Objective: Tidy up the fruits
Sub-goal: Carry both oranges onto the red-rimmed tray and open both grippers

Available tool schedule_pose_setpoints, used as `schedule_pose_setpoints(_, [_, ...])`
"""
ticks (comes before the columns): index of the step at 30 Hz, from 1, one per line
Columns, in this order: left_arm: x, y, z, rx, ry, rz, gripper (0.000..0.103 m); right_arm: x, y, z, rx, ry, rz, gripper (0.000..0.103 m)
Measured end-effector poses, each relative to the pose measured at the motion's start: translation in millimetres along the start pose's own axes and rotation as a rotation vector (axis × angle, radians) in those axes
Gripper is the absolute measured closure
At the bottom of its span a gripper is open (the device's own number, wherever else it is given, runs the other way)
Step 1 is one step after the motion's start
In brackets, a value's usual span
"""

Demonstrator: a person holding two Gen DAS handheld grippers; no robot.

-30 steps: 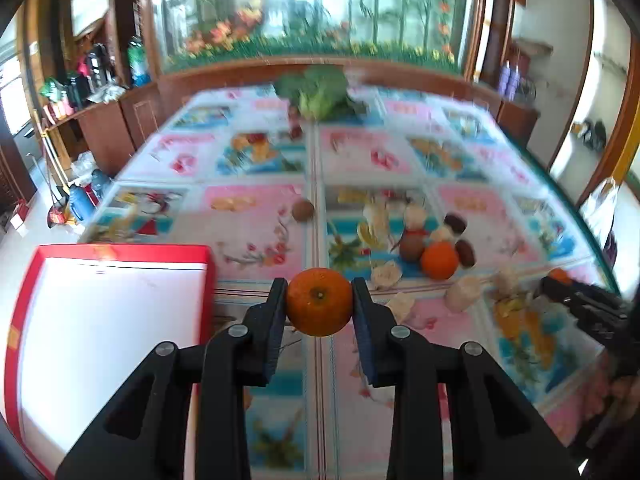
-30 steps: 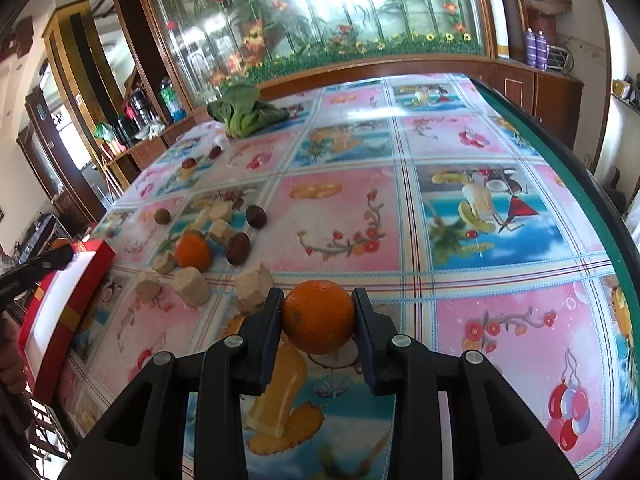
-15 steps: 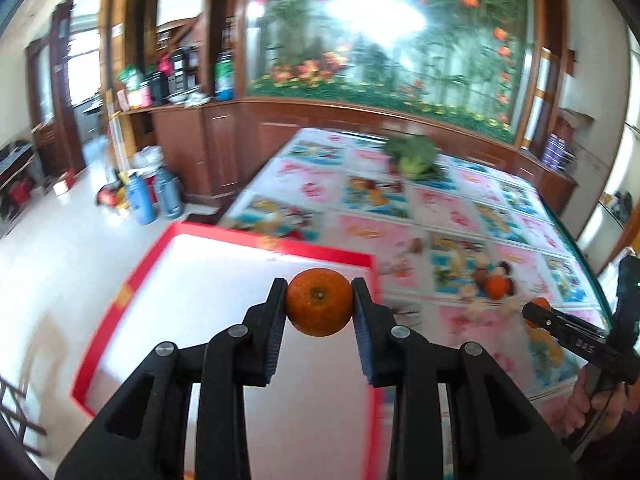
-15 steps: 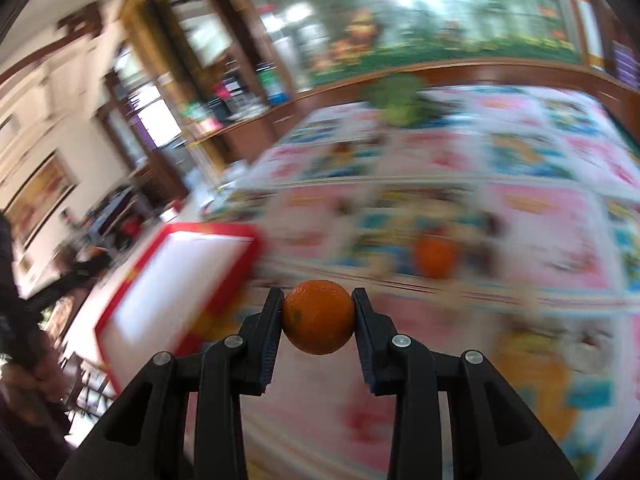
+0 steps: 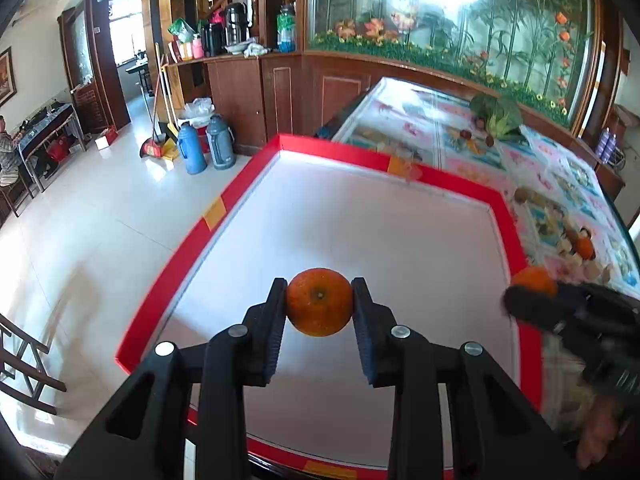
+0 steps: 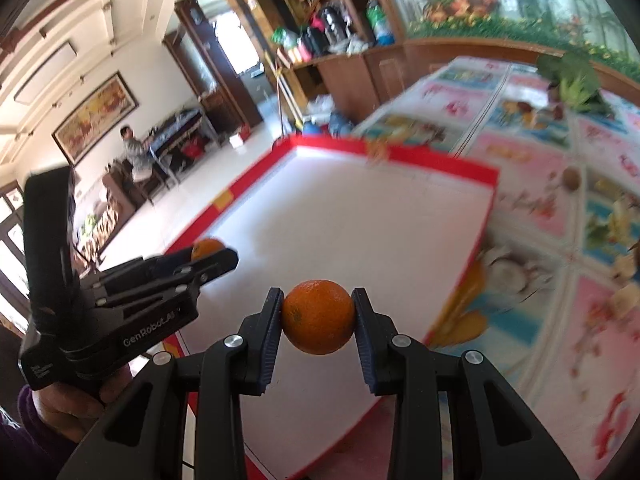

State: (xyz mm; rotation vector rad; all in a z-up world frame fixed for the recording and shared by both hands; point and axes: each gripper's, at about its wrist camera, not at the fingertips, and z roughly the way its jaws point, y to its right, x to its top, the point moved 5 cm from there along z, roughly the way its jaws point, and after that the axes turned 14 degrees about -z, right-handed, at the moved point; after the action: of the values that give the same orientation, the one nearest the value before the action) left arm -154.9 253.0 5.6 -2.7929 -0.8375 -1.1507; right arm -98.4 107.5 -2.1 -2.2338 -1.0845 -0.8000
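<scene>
My left gripper (image 5: 319, 307) is shut on an orange (image 5: 319, 302) and holds it above the white floor of a red-rimmed tray (image 5: 460, 178). My right gripper (image 6: 318, 316) is shut on a second orange (image 6: 318, 316) above the same tray (image 6: 440, 162), near its right rim. In the left wrist view the right gripper (image 5: 534, 294) with its orange (image 5: 534, 279) shows at the tray's right edge. In the right wrist view the left gripper (image 6: 212, 258) shows over the tray's left side. A third orange (image 5: 585, 247) lies on the table among other pieces.
The tray lies at the left end of a table with a patterned cloth (image 5: 560, 168). Small brown and pale food pieces (image 5: 568, 240) lie beyond the tray's right rim. Leafy greens (image 5: 498, 114) lie at the far end. Flasks (image 5: 218, 148) stand on the floor.
Both grippers have swung left from the table's fruit pile to above the tray, each still holding its orange. The right gripper has come close beside the left one.
</scene>
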Motion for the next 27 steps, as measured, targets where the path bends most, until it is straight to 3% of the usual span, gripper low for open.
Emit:
schedule_pose_setpoints(8, [-9,-15,8,0.067,-0.02,-0.012,0.066,-4,-12,-5,0.011,-0.029,-0.035,0.068])
schedule_pose_setpoints(10, [-8,-17,5,0.081,-0.006,-0.014,0.058,-7,-17,-6,0.028,-0.024,-0.039,0.064])
schedule_pose_setpoints(12, [-6,-17,1,0.1,0.014,-0.015,0.038,-10,-22,-7,0.05,-0.029,-0.046,0.06])
schedule_pose_setpoints(14, [-3,-18,-7,0.11,0.043,-0.018,0.036,-13,-27,-6,0.062,-0.036,-0.061,0.058])
schedule_pose_setpoints(17, [2,-21,-17,0.12,0.073,-0.031,0.029,-16,-34,-7,0.092,-0.059,-0.069,0.047])
schedule_pose_setpoints(18, [5,-21,-18,0.122,0.079,-0.035,0.029,-17,-36,-6,0.107,-0.069,-0.067,0.043])
schedule_pose_setpoints(27, [13,-30,-34,0.153,0.116,-0.052,0.028,-18,-48,-4,0.135,-0.075,-0.096,0.039])
